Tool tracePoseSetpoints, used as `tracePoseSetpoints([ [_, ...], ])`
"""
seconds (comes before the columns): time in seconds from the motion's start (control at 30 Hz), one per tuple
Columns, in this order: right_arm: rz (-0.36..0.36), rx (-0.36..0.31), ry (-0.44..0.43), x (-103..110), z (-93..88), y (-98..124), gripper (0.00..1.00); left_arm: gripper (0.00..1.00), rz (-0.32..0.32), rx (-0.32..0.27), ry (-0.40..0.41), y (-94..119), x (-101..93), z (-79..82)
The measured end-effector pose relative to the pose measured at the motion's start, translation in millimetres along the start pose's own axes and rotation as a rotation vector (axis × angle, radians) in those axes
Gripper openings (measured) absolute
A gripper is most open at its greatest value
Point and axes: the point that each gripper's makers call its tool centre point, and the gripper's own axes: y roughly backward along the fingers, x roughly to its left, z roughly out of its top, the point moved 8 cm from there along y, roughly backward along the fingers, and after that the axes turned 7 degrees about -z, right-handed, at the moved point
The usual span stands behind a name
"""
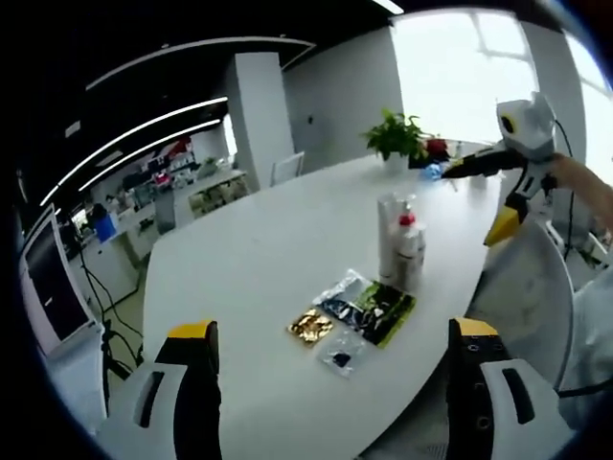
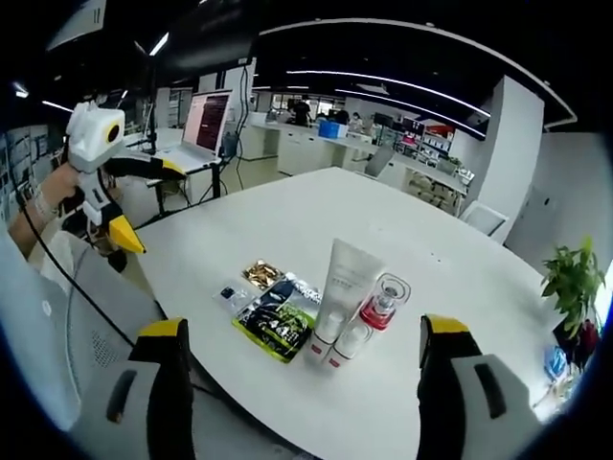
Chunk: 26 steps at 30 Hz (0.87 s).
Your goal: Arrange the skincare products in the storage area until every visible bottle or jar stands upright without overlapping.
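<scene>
Both grippers spread, empty, above tabletop (image 2: 287,220). Tube (image 2: 342,287) and bottles (image 2: 383,302) bunched, touching, beside sachets (image 2: 278,319) — one jaw nudge could topple whole cluster; approach singly.

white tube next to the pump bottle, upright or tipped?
Upright. The white tube stands cap-down on the table, touching the red-collared pump bottle; the left gripper view also shows it vertical.
</scene>
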Motion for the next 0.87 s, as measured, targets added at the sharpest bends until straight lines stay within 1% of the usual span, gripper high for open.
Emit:
tracePoseSetpoints([
  [0.2,0.003,0.024,0.017,-1.3,-2.2,2.9,1.00,0.97,0.006,-0.005,0.013,0.9,-1.4,-0.8],
  [0.4,-0.002,0.004,0.016,-1.7,1.5,4.5,1.00,0.97,0.008,-0.004,0.023,1.6,-3.7,-3.2],
  [0.63,-0.003,-0.016,0.013,4.1,1.8,4.7,1.00,0.97,0.001,-0.010,0.023,2.7,-6.7,-3.7],
  [0.87,-0.015,-0.038,-0.011,5.5,0.8,3.2,1.00,0.97,-0.012,0.001,0.026,0.9,-6.2,-4.0],
])
